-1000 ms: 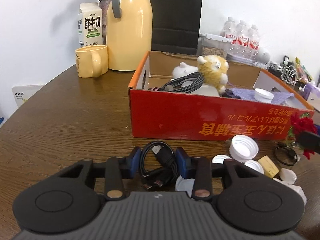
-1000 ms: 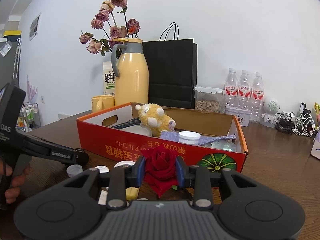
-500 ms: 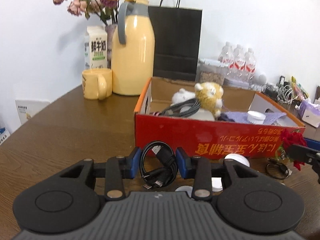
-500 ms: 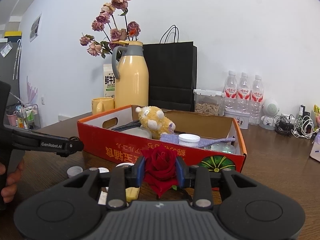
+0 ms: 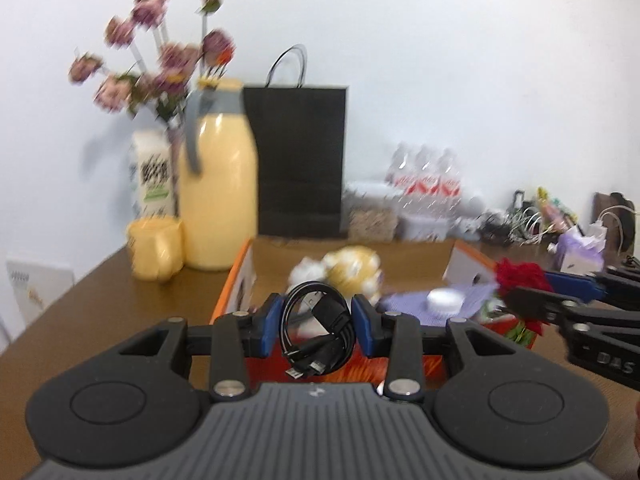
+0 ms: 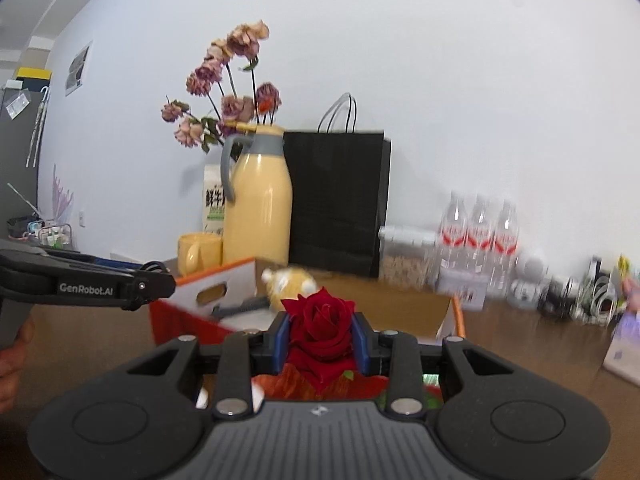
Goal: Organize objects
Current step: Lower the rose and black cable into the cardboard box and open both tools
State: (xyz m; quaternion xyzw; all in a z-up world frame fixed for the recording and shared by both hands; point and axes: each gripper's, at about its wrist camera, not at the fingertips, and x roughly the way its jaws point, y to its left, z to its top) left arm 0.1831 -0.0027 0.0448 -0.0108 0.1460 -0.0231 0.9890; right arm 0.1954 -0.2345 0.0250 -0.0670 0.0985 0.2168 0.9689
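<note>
My left gripper [image 5: 318, 330] is shut on a coiled black USB cable [image 5: 320, 332] and holds it in the air in front of the red cardboard box [image 5: 240, 280]. My right gripper [image 6: 320, 338] is shut on a red rose [image 6: 320, 322], raised above the box's near wall [image 6: 176, 320]. The rose also shows in the left wrist view [image 5: 520, 276], at the box's right end. The box holds a yellow plush toy [image 5: 354, 266], a purple cloth [image 5: 404, 304] and a white lid [image 5: 442, 299].
A yellow thermos jug [image 5: 218, 192], yellow mug [image 5: 154, 254], milk carton [image 5: 150, 172], dried flowers [image 5: 160, 64] and a black paper bag [image 5: 298, 160] stand behind the box. Water bottles [image 5: 424, 180] and tangled cables [image 5: 520, 222] lie at the back right.
Both grippers have risen with their loads. The left one lifted the cable off the table to above the box's front wall; the right one lifted the rose higher and toward the box.
</note>
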